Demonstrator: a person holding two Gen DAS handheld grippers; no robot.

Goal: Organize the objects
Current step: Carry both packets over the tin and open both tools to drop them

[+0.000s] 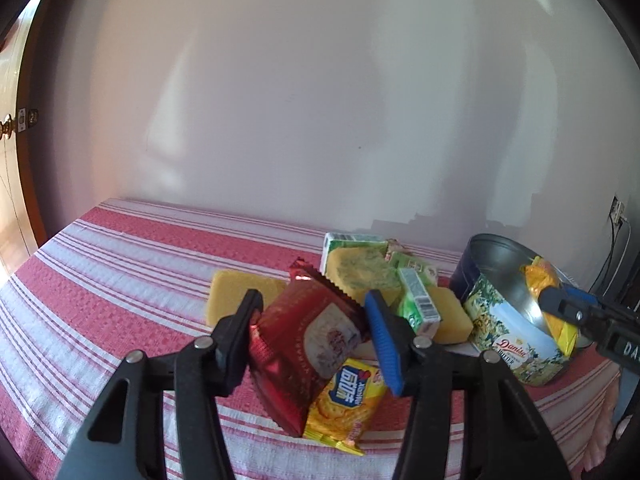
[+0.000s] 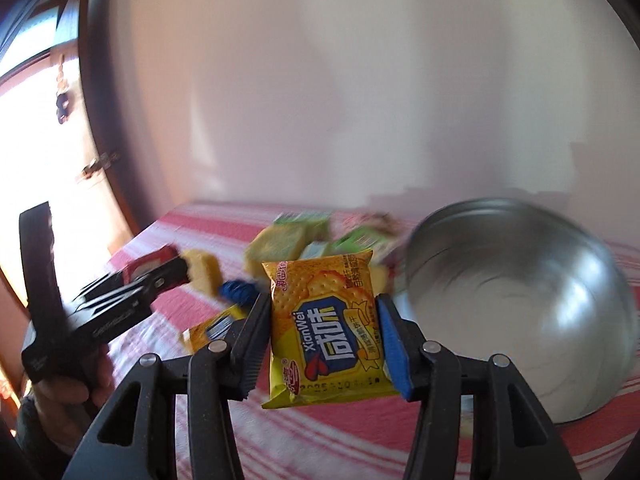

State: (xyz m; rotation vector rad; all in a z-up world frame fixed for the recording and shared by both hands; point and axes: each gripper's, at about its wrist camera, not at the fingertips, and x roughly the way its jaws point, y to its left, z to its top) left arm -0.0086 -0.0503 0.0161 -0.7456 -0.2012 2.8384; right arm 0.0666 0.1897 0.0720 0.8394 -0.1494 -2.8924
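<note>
Two packets are pinched — red packet (image 1: pixel 308 344) in the left tool (image 1: pixel 316 338), yellow cracker packet (image 2: pixel 326 328) in the right tool (image 2: pixel 320 340), nearer — just left of the tin (image 2: pixel 520 292).

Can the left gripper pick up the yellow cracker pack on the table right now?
Probably not yet. The left gripper is already shut on a red packet, so its jaws are full. The cracker pack lies right under it with nothing on top, so it looks easy once the red packet is put down.
</note>
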